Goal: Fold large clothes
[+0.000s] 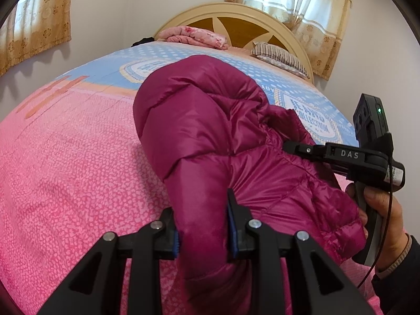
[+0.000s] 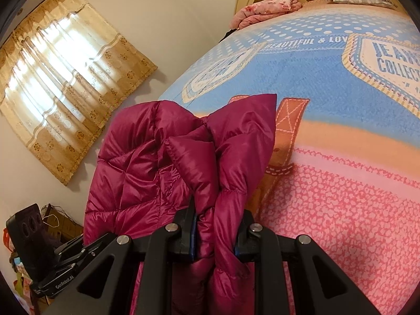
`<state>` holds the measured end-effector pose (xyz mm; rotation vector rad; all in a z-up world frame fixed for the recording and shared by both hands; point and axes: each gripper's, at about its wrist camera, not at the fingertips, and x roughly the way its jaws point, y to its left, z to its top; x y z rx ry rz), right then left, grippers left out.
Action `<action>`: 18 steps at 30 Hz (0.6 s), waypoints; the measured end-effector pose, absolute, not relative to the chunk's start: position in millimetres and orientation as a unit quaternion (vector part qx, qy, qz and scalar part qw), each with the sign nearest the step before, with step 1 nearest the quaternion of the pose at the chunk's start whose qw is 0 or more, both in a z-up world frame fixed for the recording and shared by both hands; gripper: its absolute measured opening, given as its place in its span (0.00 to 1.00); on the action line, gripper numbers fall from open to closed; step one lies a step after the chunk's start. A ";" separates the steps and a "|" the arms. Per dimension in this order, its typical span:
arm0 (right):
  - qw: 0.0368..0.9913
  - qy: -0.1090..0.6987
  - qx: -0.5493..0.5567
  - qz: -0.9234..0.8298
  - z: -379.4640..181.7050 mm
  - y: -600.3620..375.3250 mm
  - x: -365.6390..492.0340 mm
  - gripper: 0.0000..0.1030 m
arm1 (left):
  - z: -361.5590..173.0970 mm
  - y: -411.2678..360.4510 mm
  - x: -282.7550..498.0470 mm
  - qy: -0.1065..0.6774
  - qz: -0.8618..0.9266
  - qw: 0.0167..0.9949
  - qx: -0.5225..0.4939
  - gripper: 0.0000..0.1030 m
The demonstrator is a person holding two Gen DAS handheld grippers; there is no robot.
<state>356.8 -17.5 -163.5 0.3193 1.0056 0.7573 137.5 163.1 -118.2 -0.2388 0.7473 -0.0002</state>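
Observation:
A magenta quilted puffer jacket (image 1: 210, 131) lies bunched on the pink and blue bedspread (image 1: 65, 170). My left gripper (image 1: 203, 225) is shut on a thick fold of the jacket, its blue pads pressing the fabric from both sides. In the right wrist view the same jacket (image 2: 162, 162) hangs in folds over the bed, and my right gripper (image 2: 216, 233) is shut on a rolled edge of it. The right gripper (image 1: 288, 145) also shows in the left wrist view, held by a hand (image 1: 386, 218) at the jacket's right side.
A folded pink floral blanket (image 1: 194, 36) and a striped pillow (image 1: 281, 55) rest by the cream headboard (image 1: 236, 15). Curtained windows (image 2: 60, 78) flank the bed. Boxes and clutter (image 2: 60, 225) stand on the floor at the bed's left side.

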 end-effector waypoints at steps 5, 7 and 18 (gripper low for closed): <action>0.800 0.465 0.159 0.346 -159.2 -18.4 363.1 0.19 | -105.0 157.4 145.4 0.360 0.004 0.926 -0.117 0.28; 0.805 0.463 0.156 0.337 -157.3 -17.9 366.5 0.19 | -103.9 152.5 148.0 0.356 0.008 0.928 -0.107 0.28; 0.808 0.473 0.137 0.324 -174.2 -9.1 364.7 0.20 | -132.9 161.3 146.5 0.359 0.049 0.929 -0.070 0.58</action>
